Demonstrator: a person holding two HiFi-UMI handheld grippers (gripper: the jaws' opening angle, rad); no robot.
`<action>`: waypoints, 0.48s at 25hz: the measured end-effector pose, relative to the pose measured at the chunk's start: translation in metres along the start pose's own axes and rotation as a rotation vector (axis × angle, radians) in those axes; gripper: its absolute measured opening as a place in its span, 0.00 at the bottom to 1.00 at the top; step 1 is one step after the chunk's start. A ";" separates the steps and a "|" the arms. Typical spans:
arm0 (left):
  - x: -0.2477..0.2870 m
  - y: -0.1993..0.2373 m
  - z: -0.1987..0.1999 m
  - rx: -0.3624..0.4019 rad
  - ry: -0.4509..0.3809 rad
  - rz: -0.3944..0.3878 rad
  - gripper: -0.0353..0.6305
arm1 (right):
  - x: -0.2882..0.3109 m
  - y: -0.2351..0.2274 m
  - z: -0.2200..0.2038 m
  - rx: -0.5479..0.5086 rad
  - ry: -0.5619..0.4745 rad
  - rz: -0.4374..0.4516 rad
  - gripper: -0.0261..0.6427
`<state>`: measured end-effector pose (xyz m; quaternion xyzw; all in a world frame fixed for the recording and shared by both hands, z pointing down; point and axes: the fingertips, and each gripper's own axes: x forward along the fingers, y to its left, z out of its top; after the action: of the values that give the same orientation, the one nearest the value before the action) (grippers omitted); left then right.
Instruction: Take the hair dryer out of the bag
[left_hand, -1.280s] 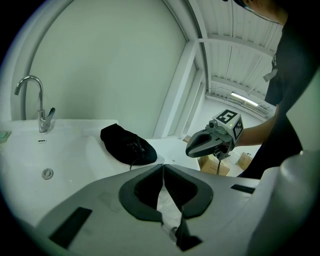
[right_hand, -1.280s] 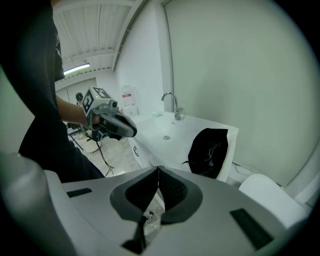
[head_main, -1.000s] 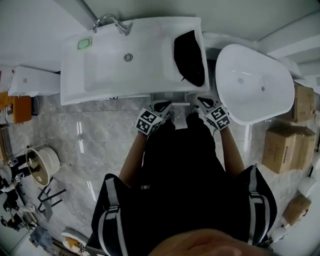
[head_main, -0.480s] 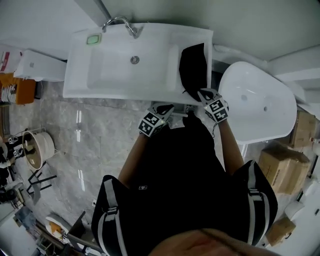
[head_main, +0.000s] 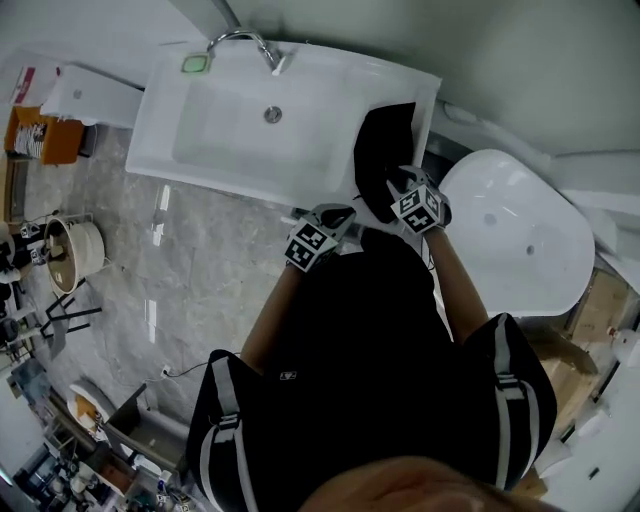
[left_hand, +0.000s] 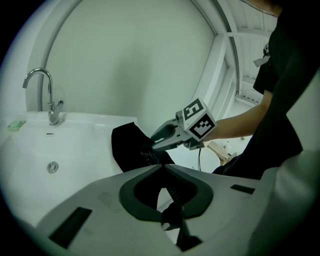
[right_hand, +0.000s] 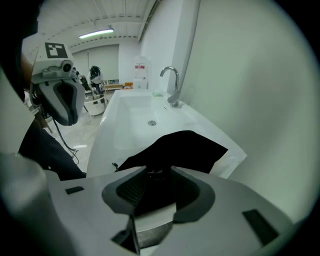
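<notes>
Now the black bag (head_main: 383, 145) lies on the flat right part of the white sink (head_main: 230, 140), at about 1 o'clock from the middle of the head view. It is a dark, flat shape, and its far end reaches almost to the back rim. The hair dryer itself cannot be seen in any view.

The right gripper (head_main: 400, 188) is over the near end of the bag and points steeply down at it. Its jaws have just been opening and stand wide apart. In the right gripper view, the near edge of the bag (right_hand: 180, 147) shows in the gap of the right gripper (right_hand: 155, 172), but the pads do not press on it.

The left gripper (head_main: 335, 217) is at 7 o'clock from the bag, at the front edge of the sink, apart from the bag. In the left gripper view, the tips of the left gripper (left_hand: 161, 166) meet with nothing between them. Beyond them, at 12 o'clock, the right gripper (left_hand: 150, 148) reaches in from the right, with its tips at the bag (left_hand: 129, 145).

The faucet (head_main: 245, 42) stands at the back rim of the sink, at 11 o'clock in the head view, and the drain (head_main: 272, 115) is just in front of it. A white bathtub (head_main: 520, 250) stands at 3 o'clock, beside the sink. The person's black clothing (head_main: 360, 350) fills the lower middle of the head view.
</notes>
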<state>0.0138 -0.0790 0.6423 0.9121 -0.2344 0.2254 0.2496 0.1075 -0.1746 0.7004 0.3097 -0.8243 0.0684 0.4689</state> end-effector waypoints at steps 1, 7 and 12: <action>0.005 -0.001 0.000 -0.010 0.004 0.012 0.08 | 0.008 0.000 -0.004 -0.014 0.021 0.027 0.34; 0.030 -0.005 0.008 -0.043 0.014 0.054 0.08 | 0.010 -0.017 -0.004 0.128 -0.009 0.136 0.17; 0.066 0.003 0.017 -0.077 0.023 0.065 0.08 | -0.005 -0.041 -0.003 0.379 -0.144 0.231 0.16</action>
<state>0.0691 -0.1121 0.6649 0.8910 -0.2697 0.2346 0.2797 0.1357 -0.2039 0.6909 0.2998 -0.8580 0.2532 0.3314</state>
